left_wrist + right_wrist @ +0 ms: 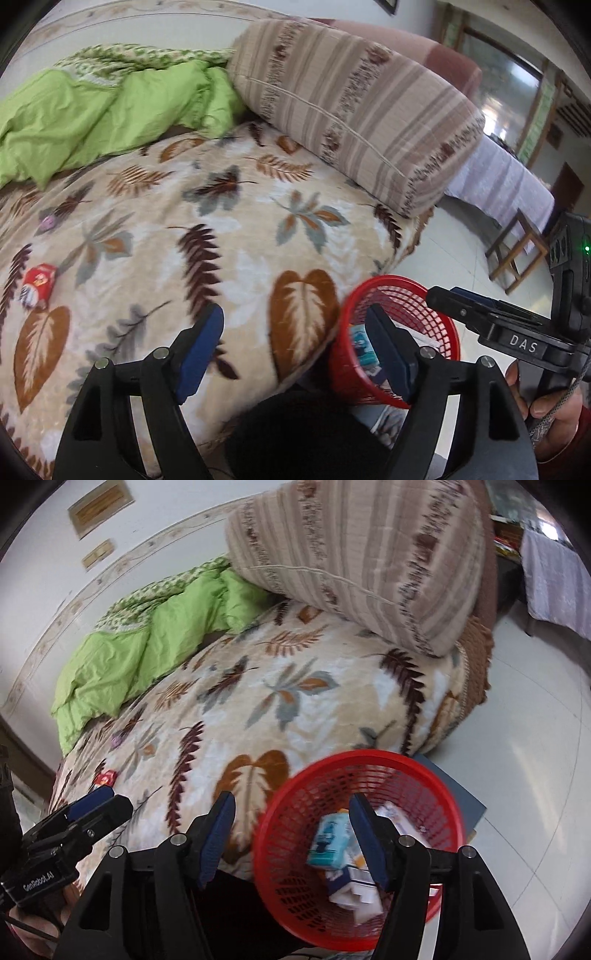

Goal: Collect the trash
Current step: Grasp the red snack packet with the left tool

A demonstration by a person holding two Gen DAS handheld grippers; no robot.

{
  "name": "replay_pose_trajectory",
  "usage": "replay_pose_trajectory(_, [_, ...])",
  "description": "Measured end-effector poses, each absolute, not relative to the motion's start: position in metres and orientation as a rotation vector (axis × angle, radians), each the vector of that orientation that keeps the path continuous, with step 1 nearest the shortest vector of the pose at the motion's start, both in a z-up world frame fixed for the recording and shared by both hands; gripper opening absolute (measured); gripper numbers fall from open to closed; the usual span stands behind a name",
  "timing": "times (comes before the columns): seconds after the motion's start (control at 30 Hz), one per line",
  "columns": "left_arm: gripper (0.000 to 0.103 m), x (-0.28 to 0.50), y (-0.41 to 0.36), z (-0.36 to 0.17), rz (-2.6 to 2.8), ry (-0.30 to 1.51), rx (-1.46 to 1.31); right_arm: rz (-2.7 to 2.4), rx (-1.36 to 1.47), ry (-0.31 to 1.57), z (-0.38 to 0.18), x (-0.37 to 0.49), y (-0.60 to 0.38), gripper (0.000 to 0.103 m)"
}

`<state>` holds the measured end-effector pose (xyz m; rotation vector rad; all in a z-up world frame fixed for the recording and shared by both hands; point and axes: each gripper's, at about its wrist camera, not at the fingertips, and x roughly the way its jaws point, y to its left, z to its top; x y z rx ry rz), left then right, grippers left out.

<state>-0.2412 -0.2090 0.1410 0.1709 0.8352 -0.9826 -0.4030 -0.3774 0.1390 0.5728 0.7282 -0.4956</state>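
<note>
Hovering at the bed's edge, the left gripper (295, 350) and right gripper (291, 827) are both held with jaws wide apart and nothing between them. A red mesh wastebasket (413, 771) stands on the floor beside the bed, already holding a teal carton (328, 843) and white packets. On the leaf-patterned blanket (229, 236), a red snack wrapper (38, 282) and a small purple scrap (48, 222) lie well apart from the basket. A fresh pick-up is judged next: the left gripper must be carried across to the wrapper and closed on it.
</note>
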Motion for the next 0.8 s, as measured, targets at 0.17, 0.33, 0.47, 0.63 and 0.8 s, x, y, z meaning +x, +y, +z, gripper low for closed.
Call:
replay_pose_trajectory(0.17, [0.078, -0.196, -0.154, 0.139, -0.846, 0.846, 0.080, -0.396, 0.510, 0.750, 0.147, -0.358, -0.346, 0.068])
replay_pose_trajectory(0.33, [0.078, -0.145, -0.099, 0.131, -0.676, 0.867, 0.004, -0.287, 0.466, 0.777, 0.145, -0.309, -0.316, 0.068])
replay_pose_trajectory(0.47, [0.078, -0.083, -0.058, 0.116, -0.461, 0.881, 0.007, -0.201, 0.448, 0.809, 0.141, -0.269, -0.297, 0.068])
replay_pose_trajectory(0.63, [0.078, -0.013, -0.032, 0.084, -0.387, 0.991, -0.033, -0.115, 0.405, 0.814, 0.141, -0.220, -0.274, 0.068])
replay_pose_trajectory(0.8, [0.078, 0.031, -0.050, 0.045, -0.371, 1.094, 0.016, -0.075, 0.390, 0.837, 0.132, -0.186, -0.267, 0.068])
